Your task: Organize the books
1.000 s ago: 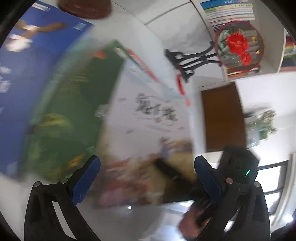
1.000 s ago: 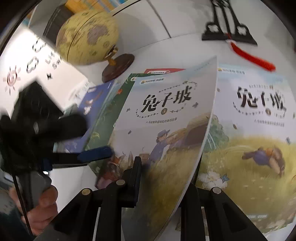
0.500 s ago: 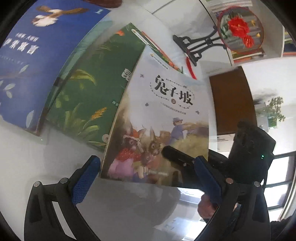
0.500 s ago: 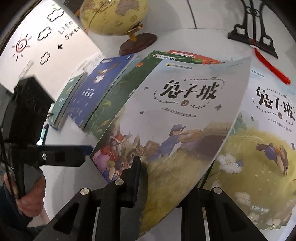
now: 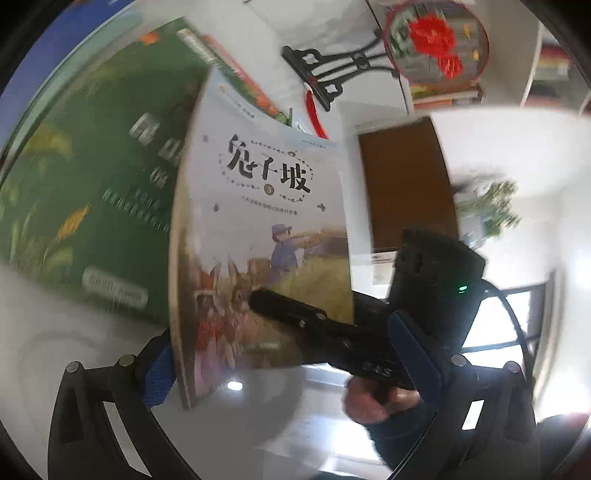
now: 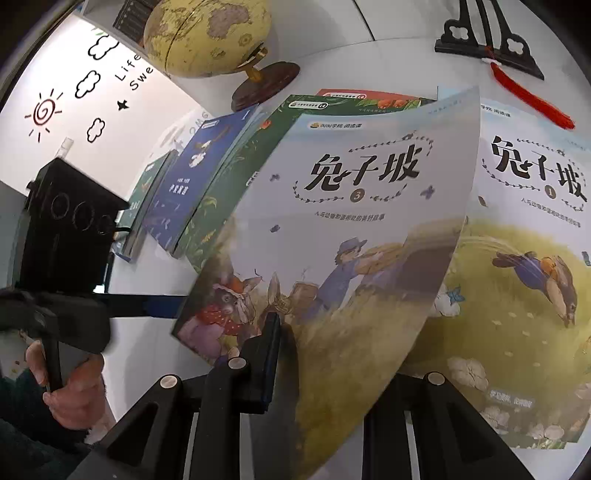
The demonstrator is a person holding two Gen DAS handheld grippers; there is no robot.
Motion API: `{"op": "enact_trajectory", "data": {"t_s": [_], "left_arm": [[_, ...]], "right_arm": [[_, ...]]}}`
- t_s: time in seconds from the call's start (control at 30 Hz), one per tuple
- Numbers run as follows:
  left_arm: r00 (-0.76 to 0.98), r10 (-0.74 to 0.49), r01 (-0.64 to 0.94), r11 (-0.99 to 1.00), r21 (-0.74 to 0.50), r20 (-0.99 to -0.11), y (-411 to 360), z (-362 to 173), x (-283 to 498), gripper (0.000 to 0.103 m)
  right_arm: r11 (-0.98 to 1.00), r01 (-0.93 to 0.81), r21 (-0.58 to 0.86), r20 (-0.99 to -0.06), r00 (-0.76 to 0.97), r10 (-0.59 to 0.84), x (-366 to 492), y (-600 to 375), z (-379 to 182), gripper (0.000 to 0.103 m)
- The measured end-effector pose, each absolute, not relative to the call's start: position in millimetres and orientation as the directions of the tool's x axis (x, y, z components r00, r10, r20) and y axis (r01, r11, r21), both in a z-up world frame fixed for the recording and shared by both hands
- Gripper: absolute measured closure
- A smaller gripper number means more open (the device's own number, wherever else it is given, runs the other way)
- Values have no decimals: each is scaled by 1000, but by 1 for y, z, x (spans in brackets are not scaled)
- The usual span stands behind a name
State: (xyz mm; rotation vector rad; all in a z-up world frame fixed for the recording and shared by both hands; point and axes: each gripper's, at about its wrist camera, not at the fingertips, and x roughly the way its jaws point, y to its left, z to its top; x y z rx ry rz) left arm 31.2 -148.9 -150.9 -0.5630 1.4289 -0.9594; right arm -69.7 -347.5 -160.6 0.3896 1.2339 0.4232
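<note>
Both tongs are at work on one picture book. Right tongs are pinched narrow on the near edge of the rabbit book marked 3, one finger lying flat on the cover and the other hidden beneath it, so the book hangs tilted above the table with its far corner raised. Left tongs stand wide; the book's left edge sits just inside their left finger, though I cannot tell whether it touches, and the right finger stands well clear of the cover.

As for progress, I would judge the sorting only partly done. To the left, a blue book and a green book lie overlapping in a loose fan, a red-topped one peeps out at the far side, and the matching rabbit book marked 1 lies flat on the right. The lifted book has yet to be set anywhere, and nothing looks squared into a tidy pile. A globe stands at the far left.
</note>
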Motion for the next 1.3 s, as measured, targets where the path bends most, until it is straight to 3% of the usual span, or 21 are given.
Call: {"op": "enact_trajectory", "data": {"t_s": [0.17, 0.33, 0.67, 0.97, 1.3], "left_arm": [[-93, -814, 223, 544, -809, -573, -161, -151, 39, 3], [-78, -799, 333, 544, -771, -597, -163, -130, 32, 3], [-11, -835, 344, 513, -786, -550, -125, -94, 26, 3], [138, -816, 343, 571, -746, -561, -41, -51, 16, 3], [270, -740, 268, 672, -690, -616, 97, -40, 25, 2]], "right_arm": [[847, -66, 527, -801, 294, 521, -69, -354, -160, 80], [918, -146, 370, -844, 360, 397, -74, -335, -136, 80], [948, -267, 174, -831, 477, 287, -77, -296, -86, 80], [916, -382, 120, -782, 533, 324, -74, -225, -42, 80], [850, -500, 167, -739, 507, 444, -40, -87, -28, 80]]}}
